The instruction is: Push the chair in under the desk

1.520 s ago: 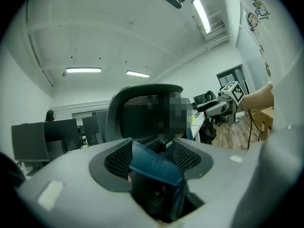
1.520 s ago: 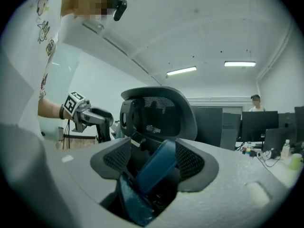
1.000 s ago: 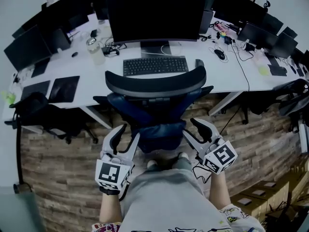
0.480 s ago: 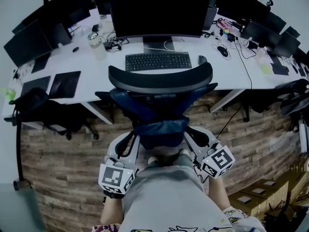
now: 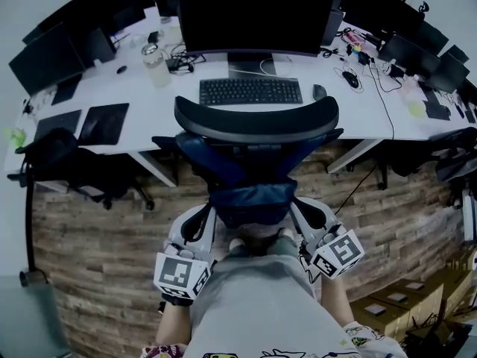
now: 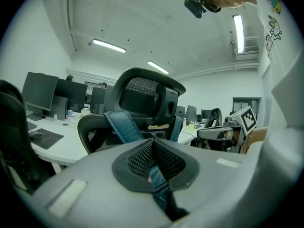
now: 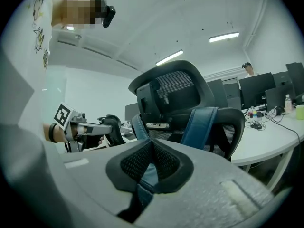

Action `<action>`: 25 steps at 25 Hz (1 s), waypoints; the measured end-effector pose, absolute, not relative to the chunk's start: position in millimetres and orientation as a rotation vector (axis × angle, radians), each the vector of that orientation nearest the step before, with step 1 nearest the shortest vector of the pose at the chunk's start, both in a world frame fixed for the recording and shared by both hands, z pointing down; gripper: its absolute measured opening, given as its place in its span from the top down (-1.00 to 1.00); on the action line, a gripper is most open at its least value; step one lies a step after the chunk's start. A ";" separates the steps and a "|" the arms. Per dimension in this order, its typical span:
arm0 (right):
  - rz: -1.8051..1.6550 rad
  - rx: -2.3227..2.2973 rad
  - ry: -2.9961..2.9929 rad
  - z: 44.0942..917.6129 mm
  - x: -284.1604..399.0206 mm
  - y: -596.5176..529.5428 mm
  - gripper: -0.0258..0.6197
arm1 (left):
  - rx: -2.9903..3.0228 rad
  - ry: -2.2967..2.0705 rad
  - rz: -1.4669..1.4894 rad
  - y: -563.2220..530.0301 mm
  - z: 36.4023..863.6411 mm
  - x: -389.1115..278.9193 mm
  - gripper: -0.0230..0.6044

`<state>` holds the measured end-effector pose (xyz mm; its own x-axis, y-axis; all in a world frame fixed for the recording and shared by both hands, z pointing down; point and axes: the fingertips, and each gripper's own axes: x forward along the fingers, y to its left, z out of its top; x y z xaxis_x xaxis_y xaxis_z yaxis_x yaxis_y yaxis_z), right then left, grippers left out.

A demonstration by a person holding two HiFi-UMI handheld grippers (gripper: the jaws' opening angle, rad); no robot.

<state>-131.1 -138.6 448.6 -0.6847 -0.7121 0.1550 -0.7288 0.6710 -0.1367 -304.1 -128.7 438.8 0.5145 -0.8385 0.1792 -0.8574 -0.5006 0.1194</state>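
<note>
Head view: the chair (image 5: 257,121) stands in the middle with its back to the person, its headrest at the near edge of the white desk (image 5: 358,107), and its seat not yet under it. The left gripper (image 5: 200,226) and the right gripper (image 5: 304,221) reach to the left and right sides of the chair's blue lower back.

Left gripper view: the left gripper (image 6: 153,151) has just been closing, and its mesh pads are now pressed together on a blue strut (image 6: 121,125) of the chair back, which runs up and away from them.

Right gripper view: the right gripper (image 7: 151,148) has likewise just been closing and pinches the blue strut (image 7: 199,125) on the chair's right side.
</note>
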 end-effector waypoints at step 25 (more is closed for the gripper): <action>0.241 1.264 -2.788 438.2 -122.0 -145.5 0.92 | 2.578 -1.473 0.151 -128.6 431.0 -304.9 0.89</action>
<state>-122.0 -145.5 438.2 -0.6589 -0.7411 0.1288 -0.7523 0.6491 -0.1129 -304.9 -128.6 431.0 0.5074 -0.8447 0.1704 -0.8617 -0.4984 0.0954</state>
